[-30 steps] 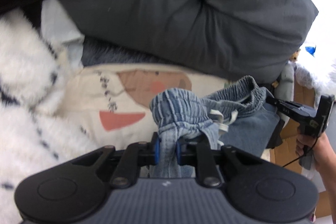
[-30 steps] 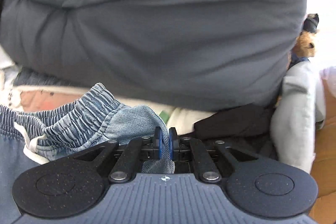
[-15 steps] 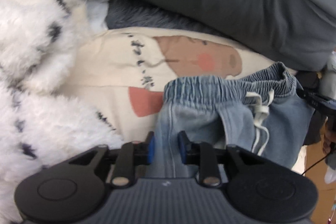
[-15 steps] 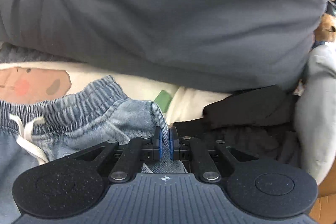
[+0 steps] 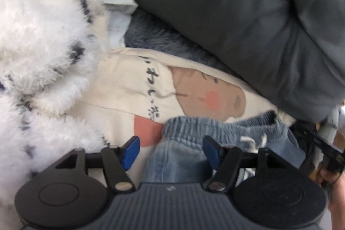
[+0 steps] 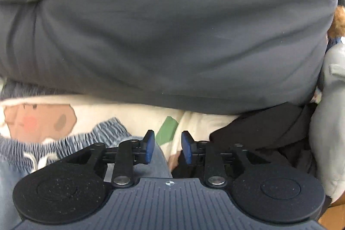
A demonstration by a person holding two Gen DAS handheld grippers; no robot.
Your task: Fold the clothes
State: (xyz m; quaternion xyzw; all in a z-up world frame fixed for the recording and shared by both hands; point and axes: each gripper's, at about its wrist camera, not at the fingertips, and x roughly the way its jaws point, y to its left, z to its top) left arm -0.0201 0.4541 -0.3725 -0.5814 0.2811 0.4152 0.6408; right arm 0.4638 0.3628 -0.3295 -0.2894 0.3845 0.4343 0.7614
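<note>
Left hand-held gripper (image 5: 171,151) sits low in the left wrist view with its blue pads (image 5: 131,151) spread wide, and those jaws have just been opening. The denim shorts (image 5: 183,156) lie between the pads, but neither pad presses on the cloth; the fabric lies loose under the gap. On the right wrist view, the right hand-held gripper (image 6: 168,149) has its pads parted to a moderate gap, and its jaws too have just been opening. The left pad there sits right against the edge of the denim shorts (image 6: 71,143); whether it touches cannot be told, and nothing is pinched.

The shorts themselves lie at the bottom centre of the left wrist view, their gathered elastic waistband (image 5: 217,126) running across the frame, a white drawstring (image 5: 250,140) showing at its right. They rest on a cream cloth with a cartoon print (image 5: 133,87), with a brown face and pink cheek on it. A white fluffy garment with dark marks (image 5: 38,36) fills the left of the frame. A big grey padded quilt (image 5: 237,18) bulges over the upper right, and it fills the upper half of the right wrist view as well. A black garment (image 6: 263,128) lies at the lower right there, just beside the cream cloth.
</note>
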